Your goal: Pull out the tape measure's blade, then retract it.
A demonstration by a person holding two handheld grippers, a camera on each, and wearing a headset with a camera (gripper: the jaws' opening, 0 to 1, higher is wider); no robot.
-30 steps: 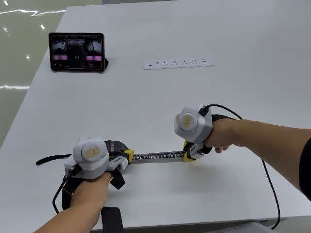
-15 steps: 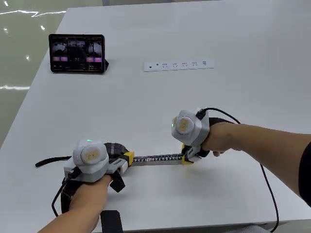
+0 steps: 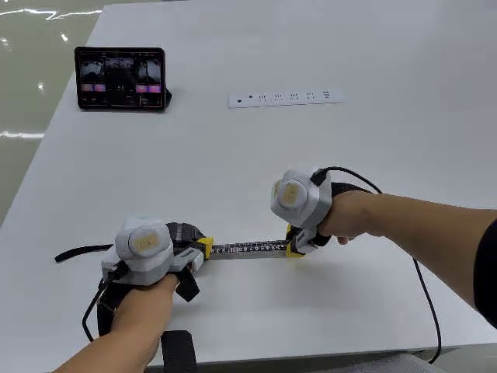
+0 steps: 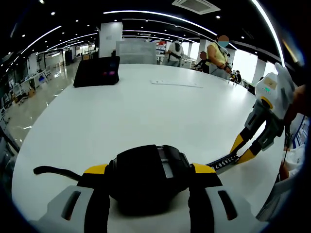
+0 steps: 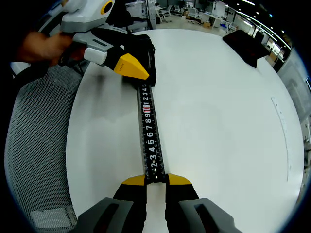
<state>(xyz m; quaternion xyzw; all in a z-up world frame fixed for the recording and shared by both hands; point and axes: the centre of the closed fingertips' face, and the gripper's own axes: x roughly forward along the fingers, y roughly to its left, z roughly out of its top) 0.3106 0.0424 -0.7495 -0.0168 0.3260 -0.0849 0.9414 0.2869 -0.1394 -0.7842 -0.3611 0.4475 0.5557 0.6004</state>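
The black tape measure case (image 3: 186,235) rests on the white table near its front edge, and my left gripper (image 3: 203,249) is shut on it; in the left gripper view the case (image 4: 148,175) sits between the yellow-tipped jaws. A short length of numbered blade (image 3: 247,249) runs right from the case to my right gripper (image 3: 294,249), which is shut on the blade's end. In the right gripper view the blade (image 5: 148,138) stretches from my right gripper (image 5: 156,180) back to the case (image 5: 144,53). A black wrist strap (image 3: 81,252) trails left from the case.
A tablet (image 3: 120,78) stands at the table's far left and a white power strip (image 3: 285,98) lies in the far middle. A black cable (image 3: 423,284) trails from the right gripper over the table's front edge. People stand far behind the table in the left gripper view.
My right gripper has moved slightly left toward the case, so the exposed blade is a bit shorter. The left gripper and case have stayed put.
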